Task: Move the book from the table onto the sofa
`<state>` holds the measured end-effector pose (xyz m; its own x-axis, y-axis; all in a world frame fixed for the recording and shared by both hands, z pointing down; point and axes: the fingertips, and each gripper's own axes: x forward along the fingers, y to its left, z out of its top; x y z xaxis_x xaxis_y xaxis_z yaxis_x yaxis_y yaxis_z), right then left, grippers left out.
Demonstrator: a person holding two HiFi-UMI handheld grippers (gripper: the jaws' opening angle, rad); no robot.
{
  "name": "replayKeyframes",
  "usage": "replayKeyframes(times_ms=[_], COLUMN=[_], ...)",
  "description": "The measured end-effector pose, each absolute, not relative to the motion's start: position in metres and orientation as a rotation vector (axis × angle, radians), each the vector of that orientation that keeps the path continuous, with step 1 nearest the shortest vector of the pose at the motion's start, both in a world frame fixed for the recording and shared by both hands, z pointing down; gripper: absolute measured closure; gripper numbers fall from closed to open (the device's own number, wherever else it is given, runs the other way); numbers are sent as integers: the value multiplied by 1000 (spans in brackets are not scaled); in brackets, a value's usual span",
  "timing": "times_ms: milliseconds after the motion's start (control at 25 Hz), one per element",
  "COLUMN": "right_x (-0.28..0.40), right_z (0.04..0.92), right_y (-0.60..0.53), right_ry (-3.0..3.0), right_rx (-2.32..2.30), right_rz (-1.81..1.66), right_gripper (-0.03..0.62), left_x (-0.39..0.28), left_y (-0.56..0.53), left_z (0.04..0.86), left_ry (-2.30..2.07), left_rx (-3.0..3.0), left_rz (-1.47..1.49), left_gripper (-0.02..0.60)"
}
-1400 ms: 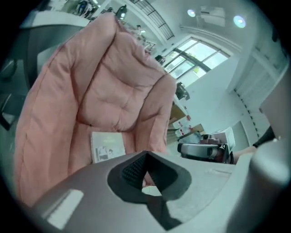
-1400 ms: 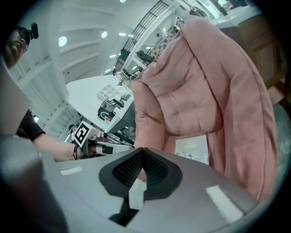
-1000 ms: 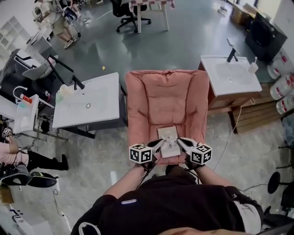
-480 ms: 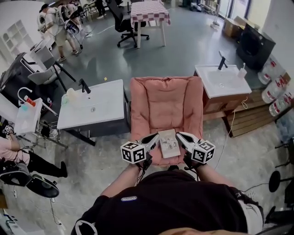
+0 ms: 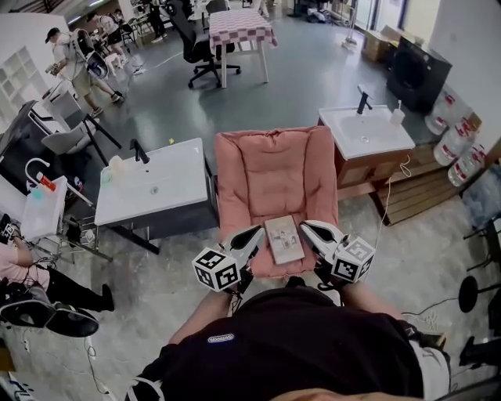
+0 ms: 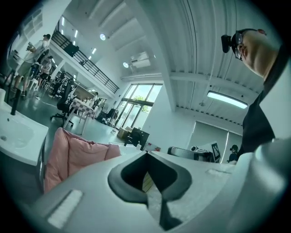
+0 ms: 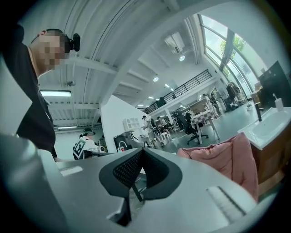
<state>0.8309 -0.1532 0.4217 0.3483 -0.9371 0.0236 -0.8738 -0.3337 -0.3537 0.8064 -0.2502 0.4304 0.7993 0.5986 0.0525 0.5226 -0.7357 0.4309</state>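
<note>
The book (image 5: pixel 283 239), pale-covered with a small picture, lies flat over the front of the pink sofa (image 5: pixel 274 168) seat. My left gripper (image 5: pixel 257 233) is shut, with its tip at the book's left edge. My right gripper (image 5: pixel 308 228) is shut as well, its tip at the book's right edge. Whether the book rests on the cushion or is pressed between the two tips is unclear. In the left gripper view the shut gripper (image 6: pixel 146 154) frames a sliver of the book's pages (image 6: pixel 146 182) beside the sofa (image 6: pixel 68 154). The right gripper view shows that gripper (image 7: pixel 143 150) with its jaws closed and the sofa (image 7: pixel 227 154).
A white sink table (image 5: pixel 176 196) stands left of the sofa, and a sink on a wooden cabinet (image 5: pixel 364 133) stands to its right. Water bottles (image 5: pixel 462 149) are stacked far right. A checkered table (image 5: pixel 235 23), an office chair (image 5: pixel 192 39) and people are farther back.
The head view has pulled back and shows more of the room. Both marker cubes have spread slightly outward and toward me. The book stays at the front of the sofa seat.
</note>
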Motion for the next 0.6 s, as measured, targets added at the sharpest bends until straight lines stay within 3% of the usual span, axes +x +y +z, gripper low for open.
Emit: replayKeyframes(times_ms=[600], right_x=[787], right_z=[407], right_y=[-156], right_ry=[1653], right_rx=[-2293], right_rz=[-292], right_gripper=[565], left_x=[755], left_y=[-255], left_z=[414], left_ry=[858], left_rx=[2681], left_rz=[180], left_gripper=[580])
